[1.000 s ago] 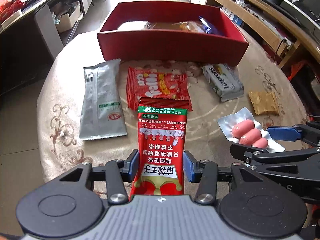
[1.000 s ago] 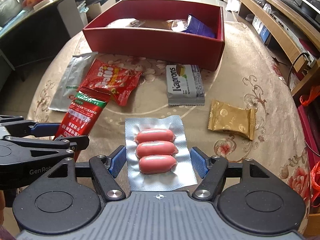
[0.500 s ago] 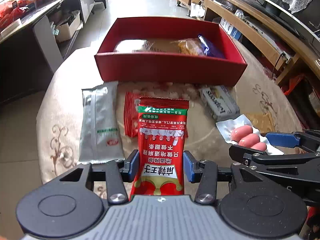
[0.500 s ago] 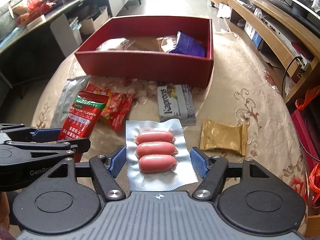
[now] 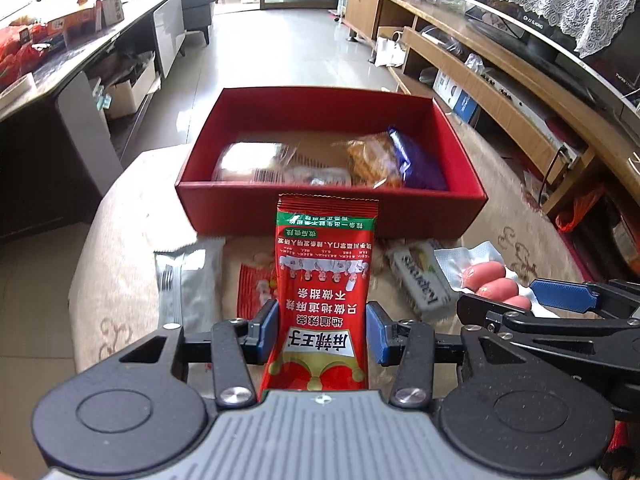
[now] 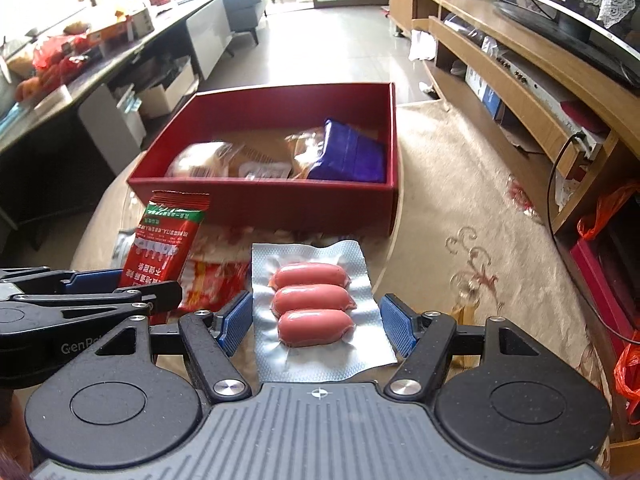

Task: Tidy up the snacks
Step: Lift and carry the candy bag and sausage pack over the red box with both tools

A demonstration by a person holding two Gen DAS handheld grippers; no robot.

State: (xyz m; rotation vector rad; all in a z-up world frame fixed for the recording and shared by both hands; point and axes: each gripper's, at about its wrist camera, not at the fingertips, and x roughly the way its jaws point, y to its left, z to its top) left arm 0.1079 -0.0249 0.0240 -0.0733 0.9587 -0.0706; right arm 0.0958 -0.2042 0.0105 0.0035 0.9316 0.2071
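Above the counter, my left hand-held gripper clamps a red spicy-strip packet; my right hand-held gripper holds a sausage pack (red box ahead).

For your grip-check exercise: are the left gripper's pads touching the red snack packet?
Touching. The left wrist view shows the left gripper with both blue pads pressed against the red snack packet.
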